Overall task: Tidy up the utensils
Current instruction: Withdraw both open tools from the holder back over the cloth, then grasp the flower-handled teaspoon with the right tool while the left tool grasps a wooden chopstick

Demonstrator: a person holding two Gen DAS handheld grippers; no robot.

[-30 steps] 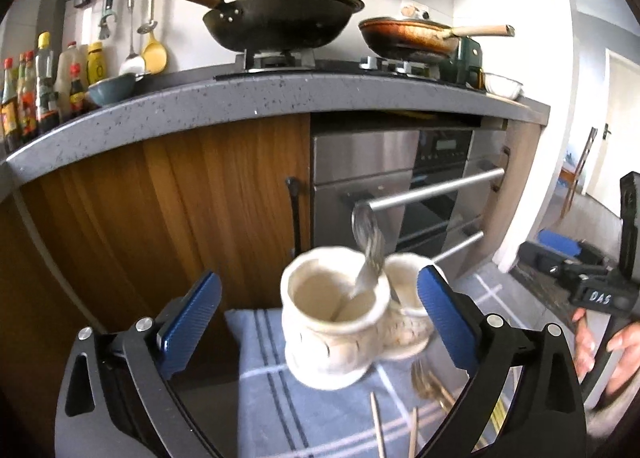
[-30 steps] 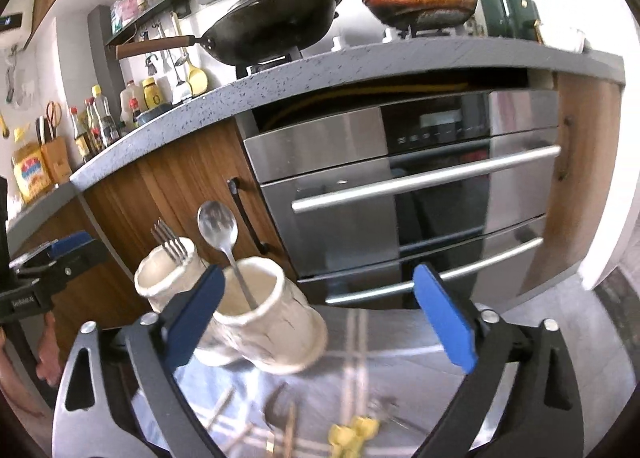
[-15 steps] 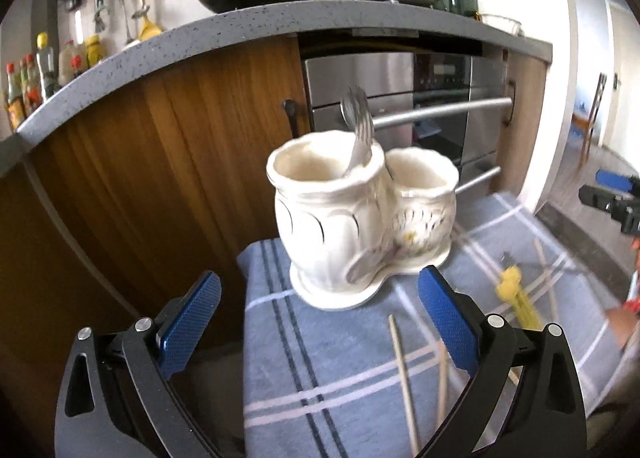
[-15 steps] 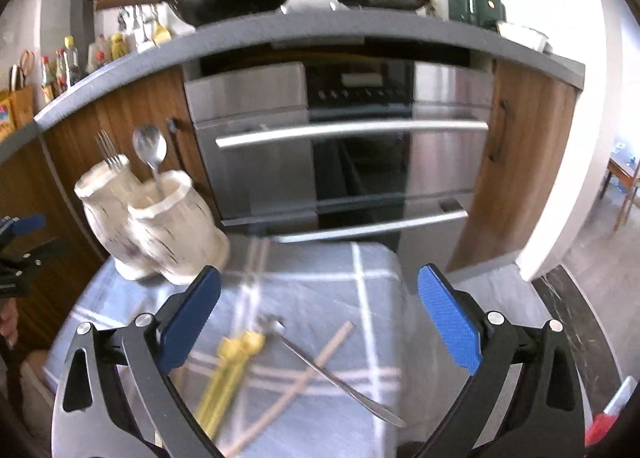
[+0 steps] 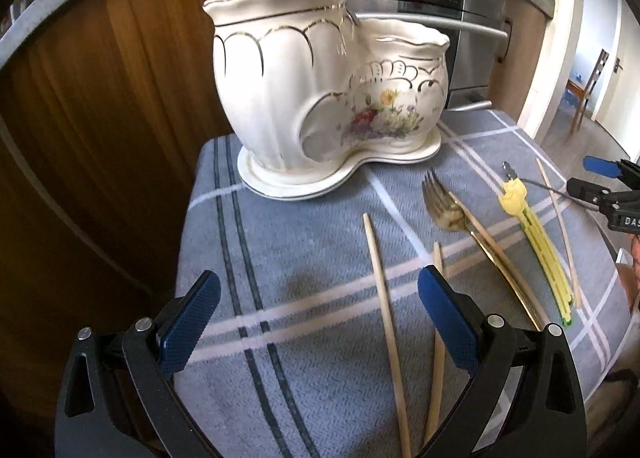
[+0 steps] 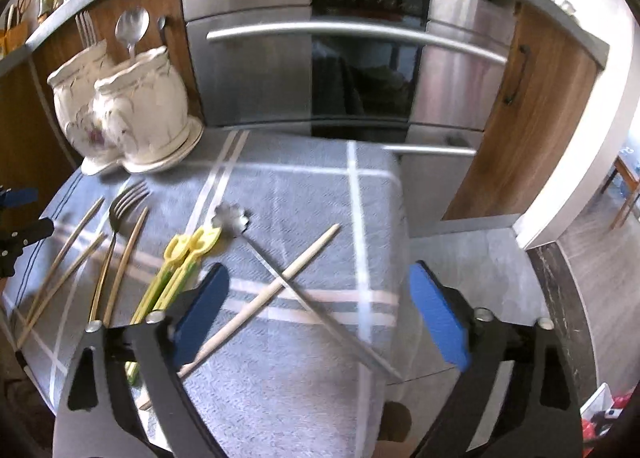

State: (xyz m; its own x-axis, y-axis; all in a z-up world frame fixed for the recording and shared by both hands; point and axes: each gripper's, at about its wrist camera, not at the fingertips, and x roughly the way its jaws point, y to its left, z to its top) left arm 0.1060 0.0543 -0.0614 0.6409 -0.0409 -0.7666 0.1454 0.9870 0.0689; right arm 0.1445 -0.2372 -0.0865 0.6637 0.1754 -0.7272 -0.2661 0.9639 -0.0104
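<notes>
A white twin-pot ceramic utensil holder (image 5: 320, 98) stands at the back left of a blue checked cloth (image 5: 304, 338); it also shows in the right wrist view (image 6: 124, 110), with a fork (image 6: 86, 28) and a spoon (image 6: 131, 28) standing in it. On the cloth lie a gold fork (image 5: 460, 226), wooden chopsticks (image 5: 384, 314), yellow tongs (image 5: 536, 250) and a thin metal flower-headed utensil (image 6: 300, 294) crossed by another chopstick (image 6: 260, 306). My left gripper (image 5: 320, 326) is open and empty above the cloth's front left. My right gripper (image 6: 320, 322) is open and empty above the crossed utensils.
The cloth covers a small table (image 6: 394, 178) in front of a steel oven (image 6: 340, 58) and wooden cabinets (image 5: 120, 98). The table's right edge drops to a grey floor (image 6: 500, 278). My right gripper shows at the right edge of the left wrist view (image 5: 600, 190).
Both grippers have tilted down and lowered toward the table. The holder now looms larger in the left view, and the loose utensils on the cloth have come into view. Both stay open.
</notes>
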